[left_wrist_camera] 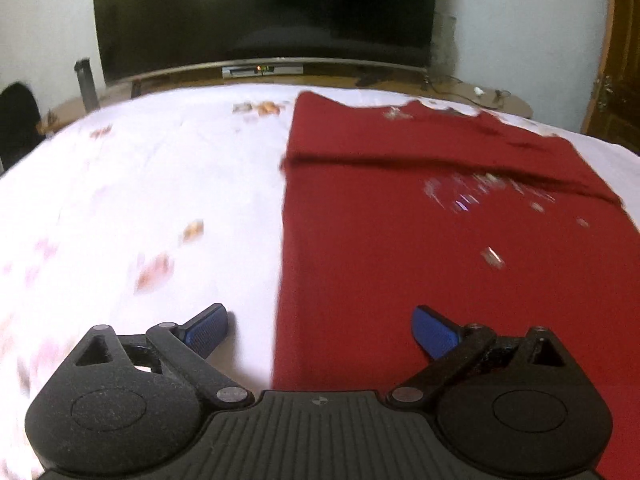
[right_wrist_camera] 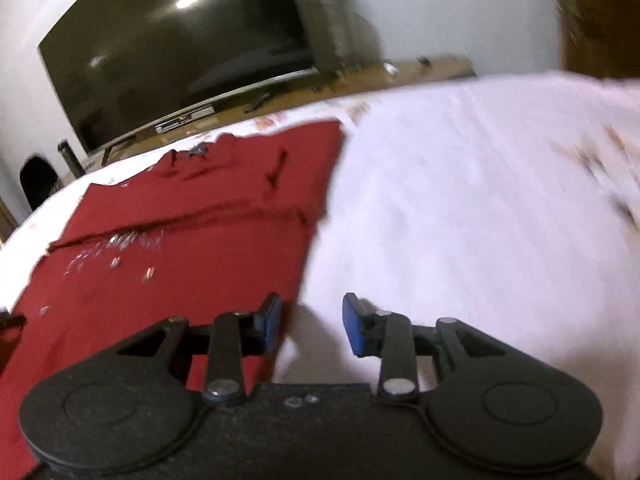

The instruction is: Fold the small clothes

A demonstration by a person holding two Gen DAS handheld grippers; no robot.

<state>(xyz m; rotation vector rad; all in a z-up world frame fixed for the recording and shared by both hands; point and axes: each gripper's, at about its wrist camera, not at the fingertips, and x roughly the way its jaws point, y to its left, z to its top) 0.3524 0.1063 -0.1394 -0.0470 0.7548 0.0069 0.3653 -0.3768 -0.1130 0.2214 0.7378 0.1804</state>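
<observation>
No readable text in either view.

The red garment point(left_wrist_camera: 420, 248) carries a silvery print, but blur smears it past reading in both views. The television point(left_wrist_camera: 264, 12) screen is dark and blank, and the box beneath it point(left_wrist_camera: 262, 70) shows only a small lit dot. The patterned bedsheet point(left_wrist_camera: 140, 184) bears blurred orange motifs, not letters.

Red garment point(right_wrist_camera: 192, 248) flat on white sheet point(right_wrist_camera: 460, 208), empty claw point(right_wrist_camera: 310, 324) parted
</observation>
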